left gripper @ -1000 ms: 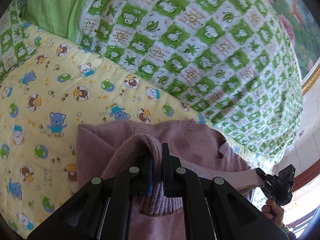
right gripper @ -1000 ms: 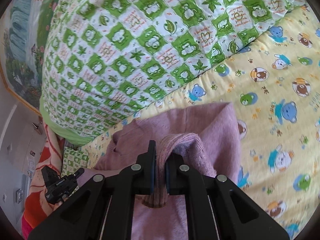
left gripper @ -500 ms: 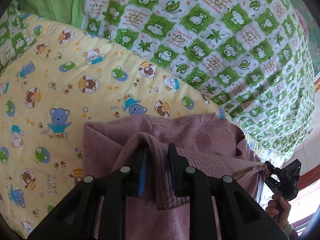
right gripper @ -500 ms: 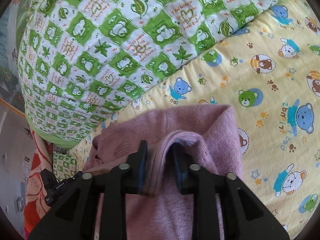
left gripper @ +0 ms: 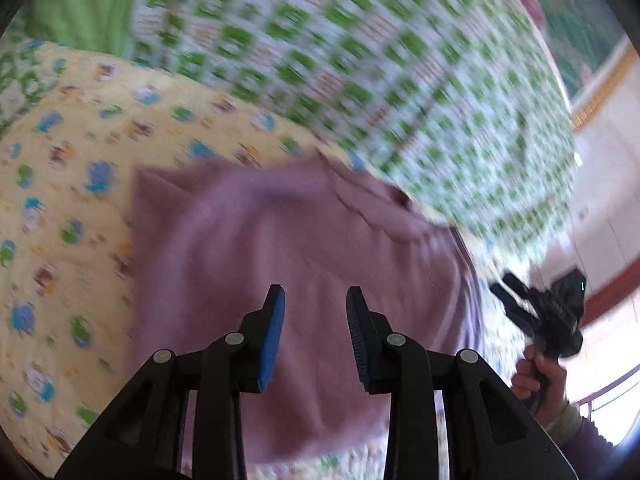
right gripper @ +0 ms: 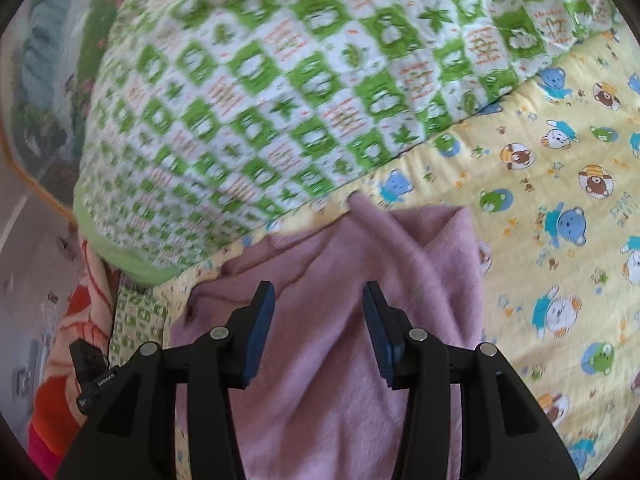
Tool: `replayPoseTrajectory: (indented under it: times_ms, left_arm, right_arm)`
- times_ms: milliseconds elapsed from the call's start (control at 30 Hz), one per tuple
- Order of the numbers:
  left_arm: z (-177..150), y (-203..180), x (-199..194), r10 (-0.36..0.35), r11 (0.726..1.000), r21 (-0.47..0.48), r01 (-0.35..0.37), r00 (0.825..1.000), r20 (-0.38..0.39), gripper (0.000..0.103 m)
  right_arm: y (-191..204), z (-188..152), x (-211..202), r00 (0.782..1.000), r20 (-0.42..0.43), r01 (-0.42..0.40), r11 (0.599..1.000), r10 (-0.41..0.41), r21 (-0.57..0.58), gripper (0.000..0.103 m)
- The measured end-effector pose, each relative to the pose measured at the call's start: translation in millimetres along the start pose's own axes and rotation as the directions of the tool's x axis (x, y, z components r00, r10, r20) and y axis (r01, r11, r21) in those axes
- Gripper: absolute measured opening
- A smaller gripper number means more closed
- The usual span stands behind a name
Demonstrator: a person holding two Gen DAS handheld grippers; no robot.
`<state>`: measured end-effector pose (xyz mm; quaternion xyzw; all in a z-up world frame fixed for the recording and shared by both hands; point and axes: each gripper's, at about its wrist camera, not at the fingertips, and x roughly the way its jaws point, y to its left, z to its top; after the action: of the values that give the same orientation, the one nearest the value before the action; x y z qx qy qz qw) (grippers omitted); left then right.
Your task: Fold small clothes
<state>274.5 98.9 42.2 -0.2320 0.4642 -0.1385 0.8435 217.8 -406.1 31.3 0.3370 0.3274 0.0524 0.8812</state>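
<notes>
green quilt bulks behind sweater

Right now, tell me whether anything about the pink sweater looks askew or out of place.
One thing: in the right wrist view a narrow fold or sleeve crosses the pink sweater diagonally as a raised ridge, its tip poking past the top edge onto the yellow bear-print sheet. Otherwise it lies fairly flat. Both grippers' jaws are opening, nothing pinched.

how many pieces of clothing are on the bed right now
1. A single pink sweater lies on the yellow bear-print sheet, just in front of the green checked quilt, below both opening grippers. Anything beyond the frame edges or under the quilt would be hidden.
</notes>
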Motion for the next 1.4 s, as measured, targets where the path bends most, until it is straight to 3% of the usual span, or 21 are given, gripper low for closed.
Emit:
replayPoseTrajectory:
  times_ms: [100,167,267,400,567,667,733,800,900,1000,1100,1200,1333,1367,1400]
  left_arm:
    - [-36,-39,23,-0.036,0.991,0.128,0.049,0.994,-0.101,0.032]
    - [-51,-54,38,-0.021,0.981,0.19,0.049,0.989,-0.144,0.032]
    - [-62,-69,64,0.002,0.968,0.248,0.043,0.984,-0.178,0.032]
    - [-52,-59,101,0.076,0.961,0.275,-0.019,0.977,-0.198,0.029]
    - [-18,-38,113,0.124,0.959,0.273,-0.078,0.98,-0.154,0.013]
    - [11,-22,107,0.215,0.941,0.281,-0.188,0.974,-0.071,0.015]
    - [36,0,102,0.297,0.927,0.246,-0.284,0.955,-0.014,0.014]
    - [55,23,95,0.304,0.937,0.181,-0.299,0.953,0.0,0.01]
    - [76,52,84,0.345,0.931,0.12,-0.346,0.938,0.028,0.006]
    - [84,75,75,0.422,0.902,0.075,-0.425,0.905,0.053,0.005]
    - [85,97,66,0.378,0.926,0.001,-0.378,0.925,0.042,0.005]
    - [84,91,62,0.389,0.921,0.025,-0.39,0.92,0.04,0.005]
    - [74,84,41,0.363,0.932,0.001,-0.363,0.931,0.045,0.008]
    - [70,86,33,0.357,0.934,-0.004,-0.358,0.933,0.047,0.012]
    - [61,77,23,0.353,0.936,-0.009,-0.353,0.934,0.055,0.018]
  right_arm:
    - [23,-31,-2,0.997,-0.065,-0.048,0.994,0.042,-0.102,0.046]
    - [42,-56,3,0.99,-0.132,-0.073,0.975,0.046,-0.209,0.04]
    - [65,-94,26,0.967,-0.257,-0.098,0.924,0.0,-0.369,0.032]
    - [70,-111,63,0.945,-0.316,-0.07,0.886,-0.089,-0.458,0.031]
    - [67,-91,92,0.951,-0.237,0.039,0.842,-0.196,-0.539,0.03]
    - [56,-63,94,0.956,-0.145,0.145,0.84,-0.255,-0.523,0.03]
    - [42,-42,88,0.954,-0.074,0.22,0.847,-0.29,-0.483,0.03]
    - [28,-27,83,0.951,-0.036,0.261,0.859,-0.308,-0.441,0.028]
    - [13,-11,79,0.948,-0.002,0.293,0.873,-0.319,-0.39,0.018]
    - [1,-4,72,0.94,0.047,0.335,0.88,-0.339,-0.337,0.018]
    - [-15,-3,64,0.929,0.082,0.369,0.89,-0.36,-0.268,0.017]
    - [-18,2,63,0.925,0.091,0.379,0.9,-0.368,-0.215,0.015]
    - [10,1,59,0.949,0.065,0.313,0.906,-0.307,-0.287,0.023]
    - [19,1,59,0.961,0.054,0.273,0.91,-0.27,-0.312,0.026]
    - [28,1,61,0.971,0.038,0.235,0.913,-0.236,-0.333,0.036]
